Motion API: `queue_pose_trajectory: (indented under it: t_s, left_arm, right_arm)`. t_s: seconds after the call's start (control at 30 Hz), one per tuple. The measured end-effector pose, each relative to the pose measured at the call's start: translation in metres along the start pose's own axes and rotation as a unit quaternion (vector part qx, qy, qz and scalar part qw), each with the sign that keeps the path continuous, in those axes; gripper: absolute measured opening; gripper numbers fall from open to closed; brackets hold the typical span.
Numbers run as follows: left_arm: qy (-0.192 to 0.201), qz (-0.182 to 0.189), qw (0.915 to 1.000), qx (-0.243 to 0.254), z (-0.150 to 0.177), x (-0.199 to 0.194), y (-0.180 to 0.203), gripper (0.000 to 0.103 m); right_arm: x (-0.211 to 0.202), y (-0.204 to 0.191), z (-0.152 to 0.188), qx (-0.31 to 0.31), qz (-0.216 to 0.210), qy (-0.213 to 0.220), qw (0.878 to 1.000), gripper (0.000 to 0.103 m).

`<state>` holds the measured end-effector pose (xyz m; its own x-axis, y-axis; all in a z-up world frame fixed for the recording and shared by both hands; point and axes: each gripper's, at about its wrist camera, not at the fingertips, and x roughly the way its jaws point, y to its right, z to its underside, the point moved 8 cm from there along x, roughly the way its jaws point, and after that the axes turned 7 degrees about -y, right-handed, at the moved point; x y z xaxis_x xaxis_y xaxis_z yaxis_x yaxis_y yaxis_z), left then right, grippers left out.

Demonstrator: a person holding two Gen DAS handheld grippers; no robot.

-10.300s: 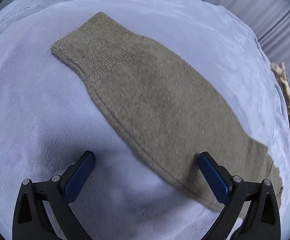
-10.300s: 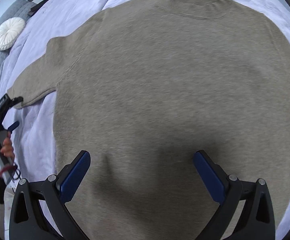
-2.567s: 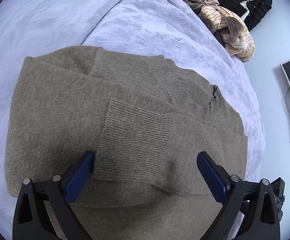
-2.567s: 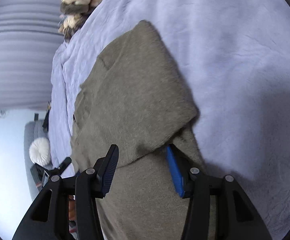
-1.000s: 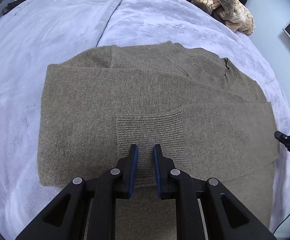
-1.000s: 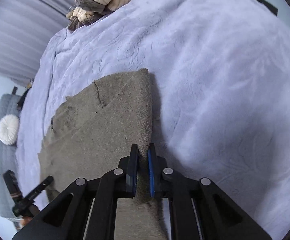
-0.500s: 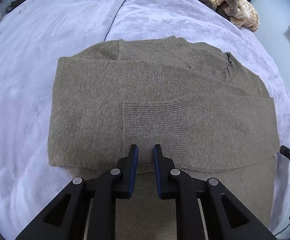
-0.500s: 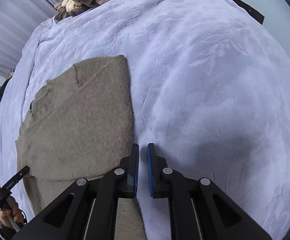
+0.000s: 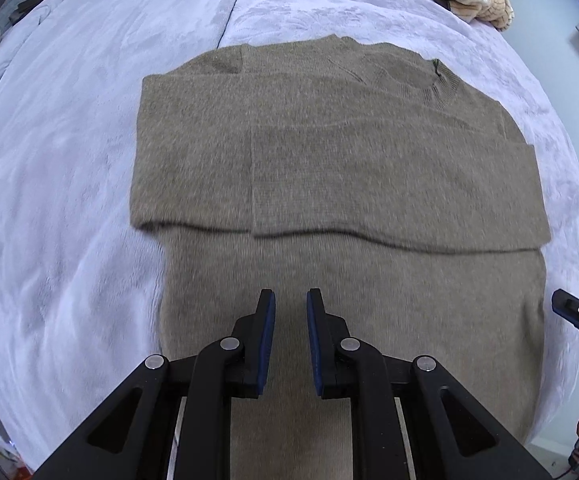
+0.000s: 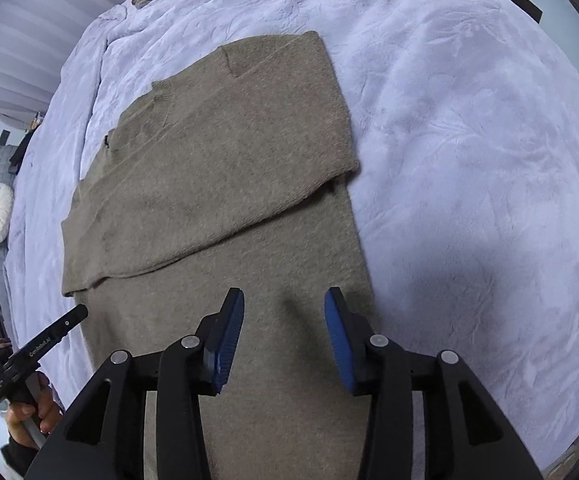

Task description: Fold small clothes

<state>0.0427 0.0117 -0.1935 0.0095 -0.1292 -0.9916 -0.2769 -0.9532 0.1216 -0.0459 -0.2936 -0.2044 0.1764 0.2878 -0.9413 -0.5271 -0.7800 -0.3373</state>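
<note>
Olive knit sweater [image 9: 329, 168], sleeves folded

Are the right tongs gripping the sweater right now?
No, the right tongs hover with jaws apart above the sweater, and no cloth is pinched between the blue pads.

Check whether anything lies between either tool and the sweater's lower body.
Nothing visible does. The left tool and right tool both sit directly over the olive sweater, whose lower body lies bare on the lavender blanket.
</note>
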Motion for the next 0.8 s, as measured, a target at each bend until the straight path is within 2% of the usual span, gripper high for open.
queue_pose_trajectory:
  t_s: [0.03,0.07,0.1,0.17,0.23,0.4,0.5,0.6,0.7,0.77,0.8]
  left_arm:
    - [-0.003,-0.001,1.0,0.0,0.004,-0.002,0.0,0.018]
    - [-0.006,-0.002,1.0,0.0,0.009,-0.004,-0.001,0.023]
    - [-0.007,-0.003,1.0,-0.002,0.013,-0.006,-0.001,0.055]
    - [0.007,-0.007,0.9999,-0.01,0.02,-0.015,-0.004,0.091]
    - [0.022,-0.009,0.9997,-0.006,0.026,-0.024,-0.002,0.091]
    - [-0.004,-0.011,0.9999,-0.008,0.043,-0.028,-0.003,0.091]
    - [-0.001,-0.013,0.9999,-0.007,0.048,-0.034,-0.003,0.099]
    - [0.004,-0.018,0.9998,-0.007,0.053,-0.042,-0.003,0.102]
    - [0.003,-0.02,0.9998,-0.009,0.054,-0.045,-0.001,0.102]
    - [0.001,-0.021,0.9997,-0.009,0.055,-0.047,-0.001,0.102]
    - [0.002,-0.022,0.9997,-0.009,0.055,-0.048,0.0,0.102]
  right_arm:
    - [-0.002,-0.004,0.004,-0.003,0.0,-0.002,1.0,0.053]
    - [-0.003,-0.008,0.008,-0.006,-0.001,-0.003,1.0,0.054]
    - [-0.005,-0.01,0.009,-0.009,-0.001,-0.004,1.0,0.054]
    - [-0.009,-0.017,0.015,-0.016,-0.002,-0.007,1.0,0.054]
    - [-0.013,-0.022,0.02,-0.02,-0.002,-0.008,1.0,0.057]
    - [-0.021,-0.03,0.03,-0.025,-0.003,-0.01,1.0,0.06]
    - [-0.025,-0.032,0.034,-0.024,-0.003,-0.013,1.0,0.061]
    - [-0.029,-0.034,0.039,-0.024,-0.004,-0.015,1.0,0.08]
    - [-0.034,-0.035,0.043,-0.029,0.0,-0.011,1.0,0.084]
    - [-0.037,-0.037,0.045,-0.036,0.0,-0.008,0.999,0.091]
    - [-0.038,-0.038,0.046,-0.042,-0.001,-0.006,0.999,0.098]
